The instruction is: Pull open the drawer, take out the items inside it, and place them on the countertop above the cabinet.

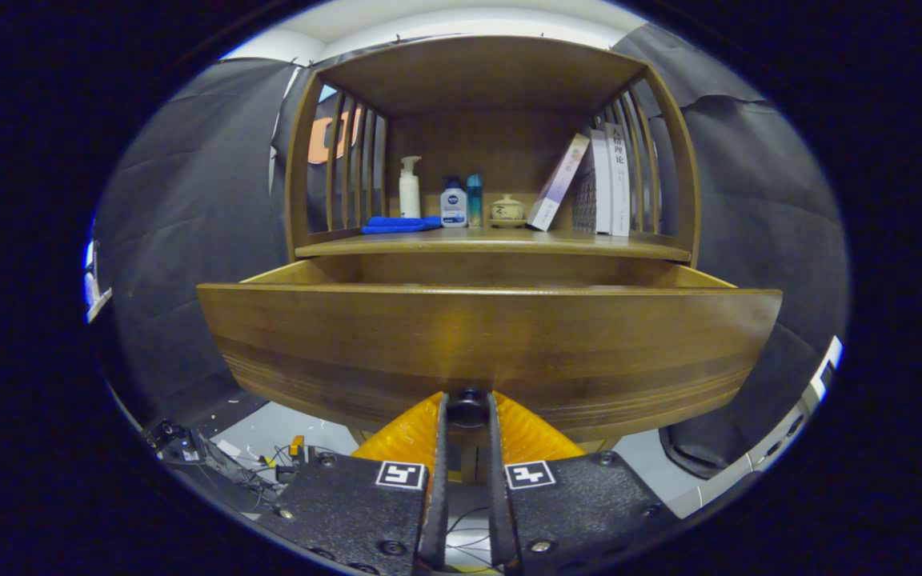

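The wooden drawer (489, 336) stands pulled out toward me, its broad front panel just ahead of the fingers. My gripper (467, 410) is shut on the small dark drawer knob (468, 406) at the lower middle of that panel, one finger on each side. The drawer's inside is hidden behind the front panel. Above it runs the countertop (501, 242) of the cabinet, under a slatted wooden shelf frame.
On the countertop lie a blue cloth (398, 225), a white pump bottle (409, 188), a small dark-capped bottle (453, 203), a teal tube (474, 200), a small lidded pot (507, 210) and leaning books (597, 182). Cables and gear (213, 456) lie on the floor below left.
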The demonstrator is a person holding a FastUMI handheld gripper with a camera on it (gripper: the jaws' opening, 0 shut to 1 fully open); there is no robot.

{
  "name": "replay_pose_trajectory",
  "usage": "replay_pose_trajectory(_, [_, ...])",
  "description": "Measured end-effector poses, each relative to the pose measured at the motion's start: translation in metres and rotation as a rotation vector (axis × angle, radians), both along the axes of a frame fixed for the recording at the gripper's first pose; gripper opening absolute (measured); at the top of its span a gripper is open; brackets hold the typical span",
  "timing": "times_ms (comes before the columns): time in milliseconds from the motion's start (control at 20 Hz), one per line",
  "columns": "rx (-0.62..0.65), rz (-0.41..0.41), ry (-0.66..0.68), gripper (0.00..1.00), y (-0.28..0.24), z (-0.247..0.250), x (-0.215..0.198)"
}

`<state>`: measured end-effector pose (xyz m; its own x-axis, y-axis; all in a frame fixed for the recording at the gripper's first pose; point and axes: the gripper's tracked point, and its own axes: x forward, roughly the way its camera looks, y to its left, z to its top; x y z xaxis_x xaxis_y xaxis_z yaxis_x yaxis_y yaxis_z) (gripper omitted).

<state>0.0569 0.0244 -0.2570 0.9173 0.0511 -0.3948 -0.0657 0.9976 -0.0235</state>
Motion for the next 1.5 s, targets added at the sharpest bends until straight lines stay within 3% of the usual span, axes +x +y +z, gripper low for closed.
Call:
replay_pose_trajectory(250, [0.006,0.016,0.026,0.23,0.000,-0.009,-0.029])
replay_pose_trajectory(600, [-0.021,0.008,0.024,0.24,0.002,-0.011,-0.035])
replay_pose_trajectory(750, [-0.051,-0.007,-0.005,0.33,-0.004,-0.001,-0.040])
replay_pose_trajectory(1150, [-0.029,-0.020,-0.133,0.82,-0.002,0.078,-0.044])
replay_pose_trajectory(1300, [0.001,-0.040,-0.178,0.93,-0.007,0.112,-0.028])
replay_pose_trajectory(1500, [0.043,-0.082,-0.206,0.97,-0.014,0.160,0.006])
